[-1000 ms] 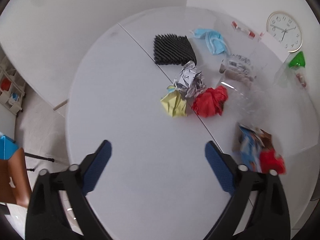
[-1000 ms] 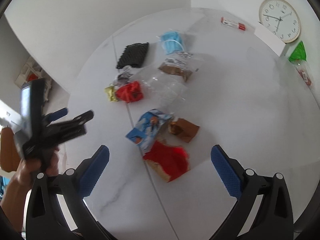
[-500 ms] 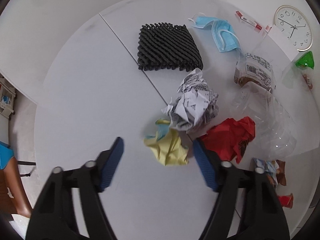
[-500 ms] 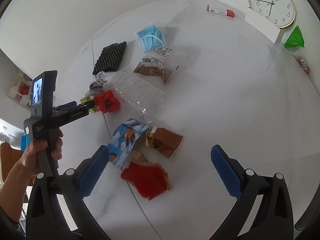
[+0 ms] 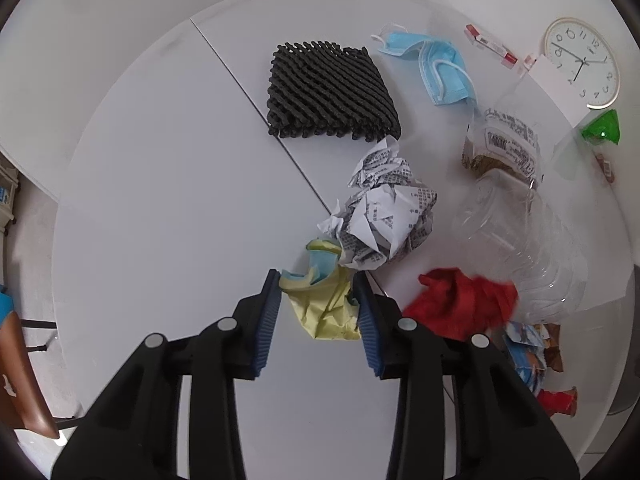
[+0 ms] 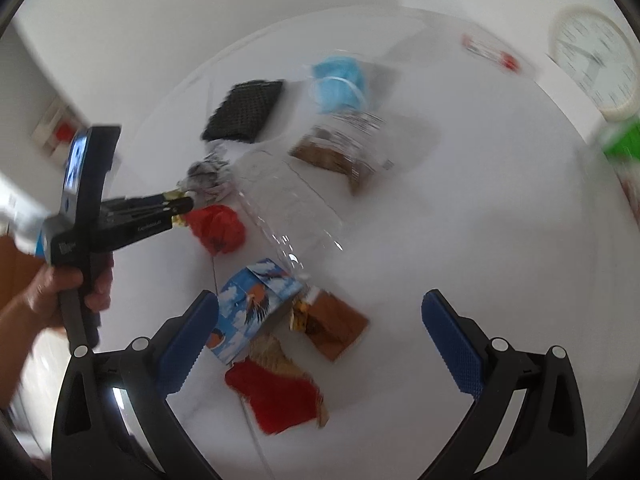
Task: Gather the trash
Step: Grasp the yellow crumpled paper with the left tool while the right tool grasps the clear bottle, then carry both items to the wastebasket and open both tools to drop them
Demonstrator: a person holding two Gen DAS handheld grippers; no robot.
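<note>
1. Surface: a round white table [image 5: 168, 184], crossed by one thin dark seam, stands against a plain white wall; a white wall clock [image 5: 582, 63] leans at its far edge beside a white card.
2. Room: pale floor shows past the table's left edge, with part of a brown chair [image 5: 16, 376] and a low shelf unit.
3. Left gripper [image 5: 316, 280]: its blue pads have just been closing and now pinch a crumpled yellow paper [image 5: 324, 304] from both sides near the seam.
4. Neighbouring trash: a ball of printed paper [image 5: 384, 216] touches the yellow paper; a crumpled red paper [image 5: 464, 304] lies just beside it, right of the seam.
5. Farther trash: a black mesh pad [image 5: 328, 88], a blue face mask [image 5: 440, 64], a clear plastic bottle [image 5: 520, 240] and a labelled clear bag [image 5: 504, 148].
6. Right gripper [image 6: 320, 312]: spread wide, nothing between its pads, above a blue printed carton [image 6: 252, 308], a brown wrapper [image 6: 332, 324] and a red wrapper [image 6: 276, 396].
7. A hand [image 6: 60, 296] grips the left tool's handle; this view is blurred.
</note>
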